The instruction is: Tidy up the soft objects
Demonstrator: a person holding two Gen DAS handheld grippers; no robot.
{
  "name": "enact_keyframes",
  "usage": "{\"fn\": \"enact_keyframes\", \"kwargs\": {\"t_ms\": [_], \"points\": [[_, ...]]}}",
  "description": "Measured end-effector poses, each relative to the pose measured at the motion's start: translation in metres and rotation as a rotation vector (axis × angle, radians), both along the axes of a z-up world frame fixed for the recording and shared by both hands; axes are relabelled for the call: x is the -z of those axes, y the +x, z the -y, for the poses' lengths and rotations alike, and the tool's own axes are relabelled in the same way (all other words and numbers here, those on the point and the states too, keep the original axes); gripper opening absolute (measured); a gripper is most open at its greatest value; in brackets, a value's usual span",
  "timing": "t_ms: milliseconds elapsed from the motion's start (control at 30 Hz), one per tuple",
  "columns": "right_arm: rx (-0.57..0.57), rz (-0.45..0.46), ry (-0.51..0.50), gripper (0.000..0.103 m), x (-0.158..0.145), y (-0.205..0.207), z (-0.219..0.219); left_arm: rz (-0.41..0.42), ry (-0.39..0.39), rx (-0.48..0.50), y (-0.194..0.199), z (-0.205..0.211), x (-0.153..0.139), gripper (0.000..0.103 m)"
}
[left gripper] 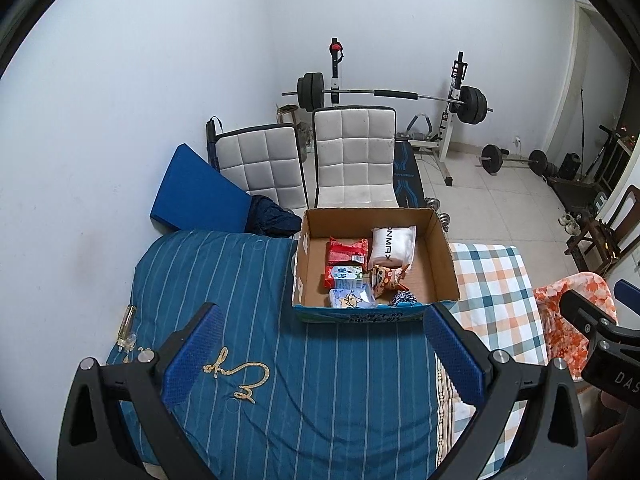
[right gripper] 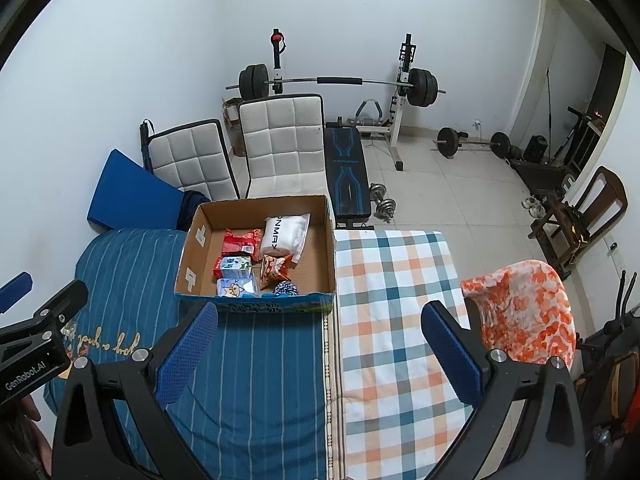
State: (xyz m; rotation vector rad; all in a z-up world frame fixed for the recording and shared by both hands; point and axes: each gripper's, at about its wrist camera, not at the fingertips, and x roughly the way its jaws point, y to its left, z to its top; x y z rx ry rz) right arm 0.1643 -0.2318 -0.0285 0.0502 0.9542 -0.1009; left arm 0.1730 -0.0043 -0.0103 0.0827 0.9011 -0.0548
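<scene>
An open cardboard box (left gripper: pixel 442 258) (right gripper: pixel 320 240) stands on the bed. Inside lie a white packet (left gripper: pixel 392 246) (right gripper: pixel 286 234), a red packet (left gripper: pixel 346 251) (right gripper: pixel 240 242), a small milk carton (left gripper: pixel 344 274) (right gripper: pixel 236 266), an orange snack bag (left gripper: pixel 386 278) (right gripper: pixel 274 268), a light-blue tissue pack (left gripper: pixel 352 299) (right gripper: pixel 236 288) and a blue-white rope ball (left gripper: pixel 402 299) (right gripper: pixel 286 289). My left gripper (left gripper: pixel 320 354) hovers open over the blue striped quilt (left gripper: pixel 260 360) in front of the box. My right gripper (right gripper: pixel 320 350) is open above the quilt's seam with the checked sheet (right gripper: pixel 392 320).
An orange-white blanket (right gripper: pixel 524 312) (left gripper: pixel 568 320) drapes a chair right of the bed. Two white padded chairs (left gripper: pixel 352 156) (right gripper: pixel 280 144) and a blue mat (left gripper: pixel 196 188) stand behind the box. A barbell rack (right gripper: pixel 340 80), a bench and dumbbells (right gripper: pixel 382 200) fill the tiled floor beyond.
</scene>
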Motion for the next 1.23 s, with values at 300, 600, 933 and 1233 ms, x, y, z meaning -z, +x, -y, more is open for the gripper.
{"fn": "enact_keyframes", "kwargs": {"t_ms": [300,600,933,1233], "points": [[0.006,-0.003,-0.002,0.103,-0.0008,0.0006,0.0001,-0.006,-0.007,-0.005,0.0007,0.0016,-0.0013,0.103],[0.014,-0.004,-0.001,0.103,-0.0007,-0.0022,0.0012,-0.007,-0.005,-0.007,0.0015,0.0023,-0.0007,0.103],[0.014,-0.004,-0.002,0.103,-0.0004,-0.0019,0.0004,-0.010,-0.008,-0.015,0.0017,0.0019,0.0018,0.103],[0.021,-0.005,-0.003,0.103,-0.0018,-0.0022,0.0000,-0.002,-0.011,-0.021,-0.0008,0.0015,0.0051,0.103]]}}
